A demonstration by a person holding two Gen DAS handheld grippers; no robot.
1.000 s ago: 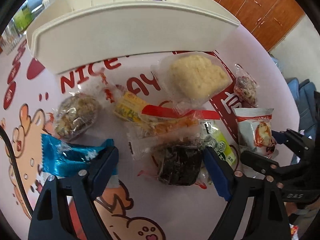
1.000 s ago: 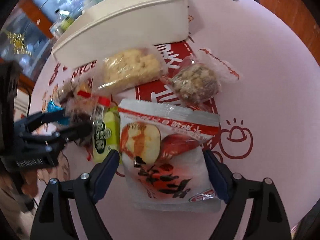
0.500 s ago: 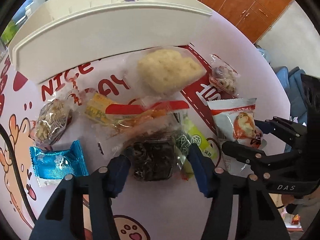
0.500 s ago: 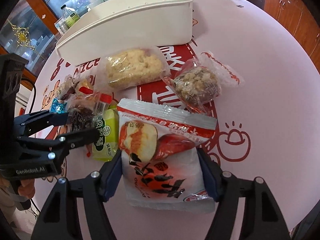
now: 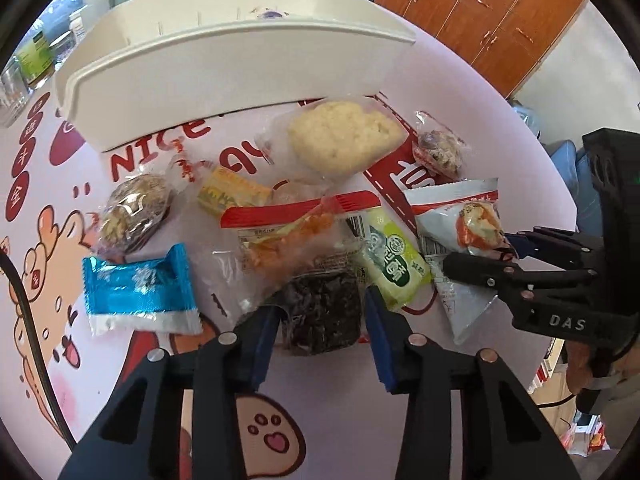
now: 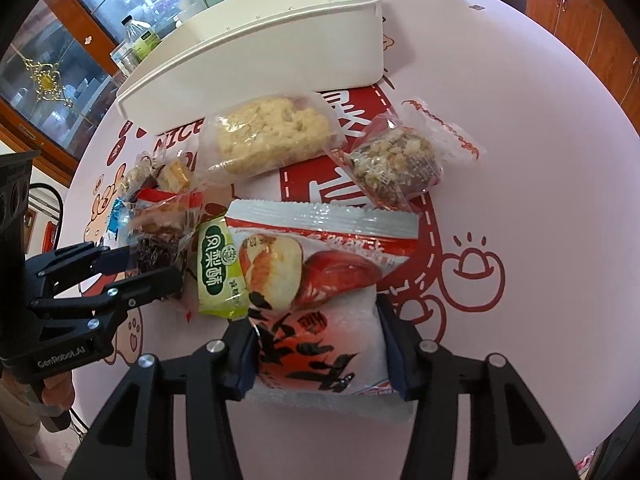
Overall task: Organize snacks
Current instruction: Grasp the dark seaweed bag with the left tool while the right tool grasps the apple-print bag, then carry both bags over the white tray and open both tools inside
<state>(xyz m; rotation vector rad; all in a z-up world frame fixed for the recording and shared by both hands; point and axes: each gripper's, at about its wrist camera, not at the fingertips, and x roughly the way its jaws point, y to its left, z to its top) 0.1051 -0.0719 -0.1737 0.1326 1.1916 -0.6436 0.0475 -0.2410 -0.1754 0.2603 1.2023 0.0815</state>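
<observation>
Left gripper (image 5: pixel 320 320) pitched steeply down, jaws closing, blue pads either side of a dark snack pack (image 5: pixel 320 316). Right gripper (image 6: pixel 318 354) likewise steep, jaws closing, pads pressing the sides of a white-and-red packet (image 6: pixel 320 320).

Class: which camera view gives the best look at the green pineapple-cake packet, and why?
The right wrist view: the green pineapple-cake packet shows its whole printed face there, unobstructed. The left wrist view shows the packet too, but smaller, with its lower end behind a pad of the left gripper.
</observation>
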